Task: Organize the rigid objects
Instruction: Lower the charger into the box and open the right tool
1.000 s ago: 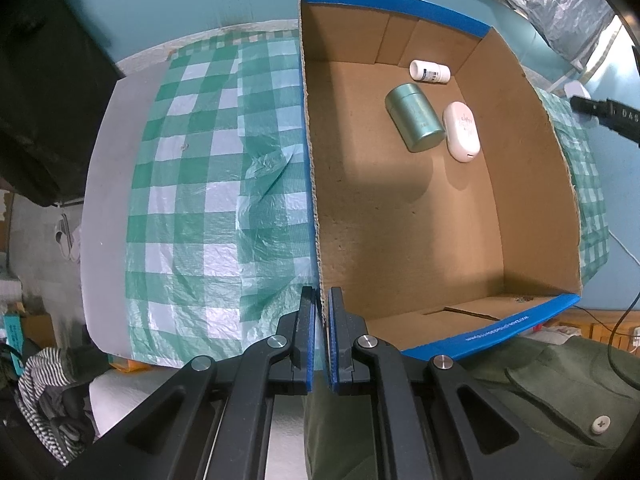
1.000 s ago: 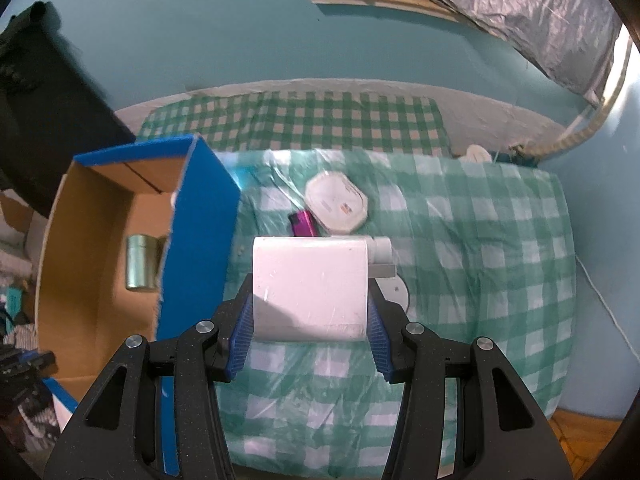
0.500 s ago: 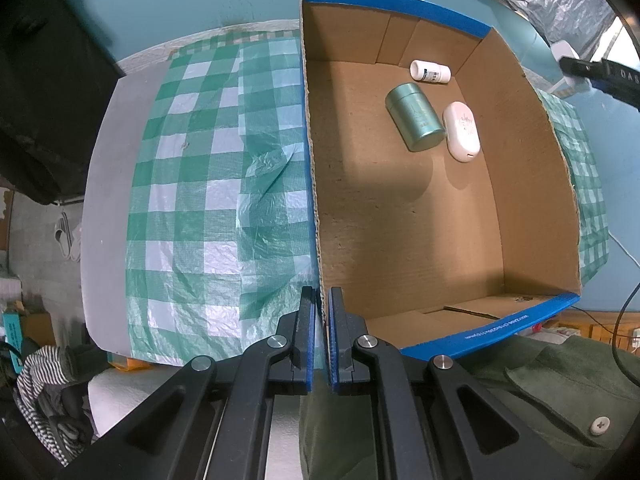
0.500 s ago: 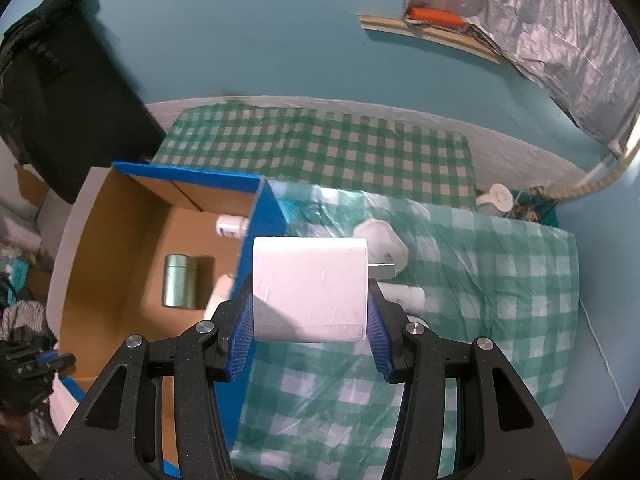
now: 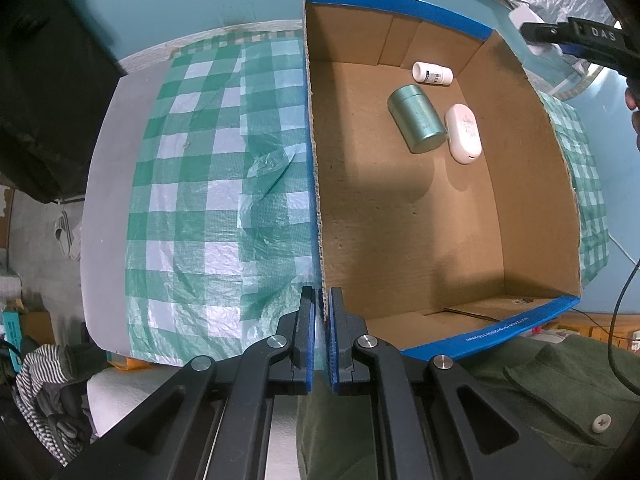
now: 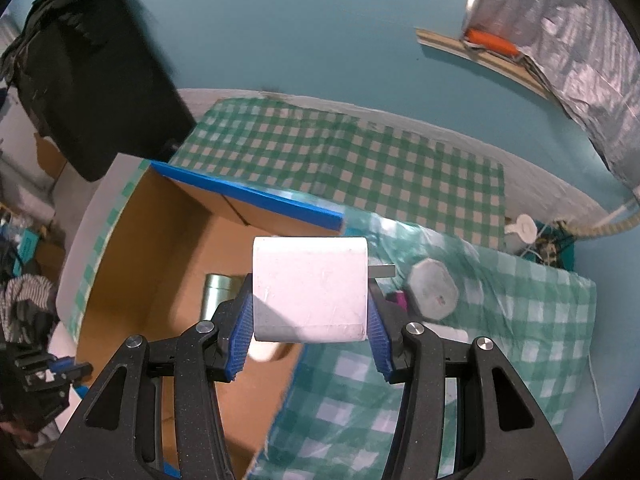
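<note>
My left gripper [image 5: 323, 304] is shut on the near left wall of the open cardboard box [image 5: 316, 184], which has blue outer sides. On the box floor lie a green tin [image 5: 416, 118], a white oval case [image 5: 463, 133] and a small white bottle [image 5: 432, 73]. My right gripper [image 6: 310, 320] is shut on a white plug adapter [image 6: 310, 288] and holds it in the air above the box's right wall [image 6: 280, 396]. It shows at the top right of the left wrist view [image 5: 560, 36]. The tin [image 6: 218, 292] shows below it.
The green checked cloth [image 6: 500, 340] right of the box holds a white hexagonal object [image 6: 434, 294], a small pink item [image 6: 400, 300] and a white object [image 6: 448, 334] partly hidden by my fingers. A black bag [image 6: 88, 80] hangs at the left. My green sleeve [image 5: 540, 400] is near the box front.
My right gripper has carried the white adapter up and to the left, from over the cloth to over the box's right wall. The left gripper has kept its hold on the box wall.
</note>
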